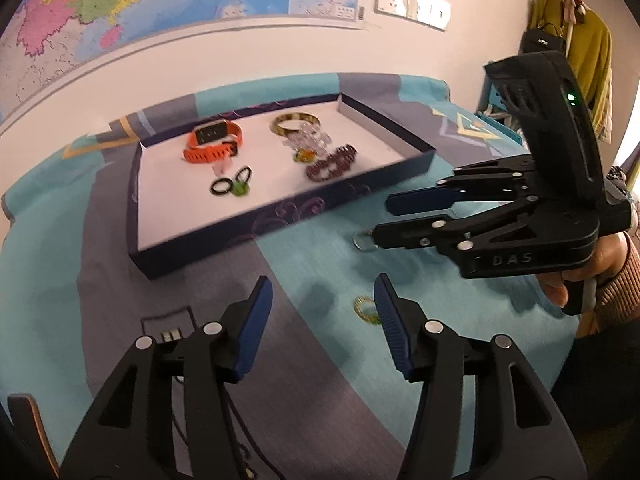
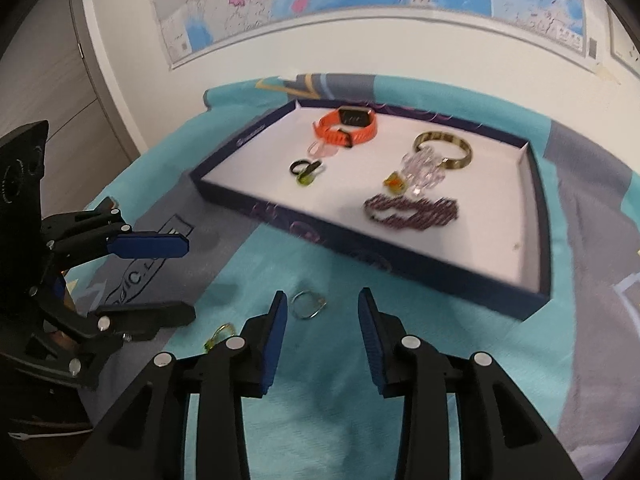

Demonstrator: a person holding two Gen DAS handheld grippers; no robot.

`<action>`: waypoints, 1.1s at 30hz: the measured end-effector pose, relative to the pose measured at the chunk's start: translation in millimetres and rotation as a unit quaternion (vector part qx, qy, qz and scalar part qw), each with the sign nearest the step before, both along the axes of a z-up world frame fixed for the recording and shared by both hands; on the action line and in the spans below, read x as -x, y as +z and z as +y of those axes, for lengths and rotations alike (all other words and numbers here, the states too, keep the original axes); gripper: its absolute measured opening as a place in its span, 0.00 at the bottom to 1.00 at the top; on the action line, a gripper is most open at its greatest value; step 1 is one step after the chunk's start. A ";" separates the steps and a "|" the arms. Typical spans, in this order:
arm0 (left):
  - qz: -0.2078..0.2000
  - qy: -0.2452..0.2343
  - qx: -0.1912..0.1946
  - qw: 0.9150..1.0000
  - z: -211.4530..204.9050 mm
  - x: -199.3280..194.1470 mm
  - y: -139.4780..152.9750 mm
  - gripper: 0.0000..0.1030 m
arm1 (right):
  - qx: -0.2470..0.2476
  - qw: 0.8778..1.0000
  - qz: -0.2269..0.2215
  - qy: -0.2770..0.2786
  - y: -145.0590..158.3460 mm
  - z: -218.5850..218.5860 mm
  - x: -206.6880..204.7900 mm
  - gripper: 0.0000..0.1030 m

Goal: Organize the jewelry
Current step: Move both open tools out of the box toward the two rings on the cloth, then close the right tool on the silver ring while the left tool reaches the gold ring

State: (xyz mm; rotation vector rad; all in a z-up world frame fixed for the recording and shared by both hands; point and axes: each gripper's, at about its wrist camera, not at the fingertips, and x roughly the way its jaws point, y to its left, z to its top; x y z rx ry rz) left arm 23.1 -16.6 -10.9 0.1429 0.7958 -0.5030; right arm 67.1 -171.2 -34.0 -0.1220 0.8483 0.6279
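We hold both tools apart and empty: the left tool [image 1: 322, 312] beside a gold ring [image 1: 367, 309], the right tool [image 2: 322, 318] by a silver ring [image 2: 307, 305], both outside the tray [image 2: 404, 266].

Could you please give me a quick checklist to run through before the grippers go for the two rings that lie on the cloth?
1. Left gripper empty, fingers apart: ok.
2. Right gripper empty, fingers apart: ok.
3. Silver ring on the cloth just ahead of the right gripper, nothing on top of it: ok.
4. Gold ring beside the left gripper's right finger, partly hidden by it; lined up between the fingers: not ok.
5. Tray has bare floor at its near side for more pieces: ok.
6. Grippers apart from each other: ok, though both work the same patch of cloth.
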 end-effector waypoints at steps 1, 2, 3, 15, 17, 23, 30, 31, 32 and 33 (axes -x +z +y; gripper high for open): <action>0.002 0.000 0.000 1.000 0.3 1.4 -1.2 0.51 | 0.003 1.000 0.001 0.001 -2.0 2.6 0.6 0.34; 0.003 0.000 -0.001 1.000 0.3 3.4 -2.9 0.52 | 0.004 1.000 0.001 0.003 -3.6 4.3 0.9 0.34; 0.005 0.000 -0.001 1.000 0.6 4.7 -4.4 0.52 | 0.005 1.000 0.004 0.006 -5.8 7.5 0.8 0.34; 0.016 0.000 0.003 1.000 0.8 13.3 -10.4 0.57 | 0.040 0.999 -0.017 0.002 -8.8 22.9 8.6 0.33; 0.017 -0.003 0.002 1.000 -1.3 14.4 -10.5 0.58 | 0.047 0.999 -0.021 -0.001 -8.8 24.1 9.7 0.30; 0.018 -0.012 -0.003 1.000 -9.6 16.4 -10.8 0.57 | 0.050 0.998 -0.023 -0.003 -8.4 22.0 9.3 0.18; 0.039 -0.008 -0.004 0.999 -17.7 9.7 -17.3 0.53 | 0.043 0.999 -0.019 -0.005 -8.1 18.6 8.1 0.17; 0.039 -0.008 -0.005 0.999 -18.5 10.4 -17.7 0.53 | 0.042 0.999 -0.019 -0.006 -7.7 17.9 8.1 0.15; 0.039 -0.007 -0.008 0.999 -19.9 10.2 -18.2 0.53 | 0.040 0.999 -0.019 -0.008 -7.2 16.7 7.5 0.12; 0.040 -0.006 -0.008 0.999 -20.5 9.7 -18.6 0.53 | 0.038 0.999 -0.017 -0.009 -6.9 15.8 6.7 0.10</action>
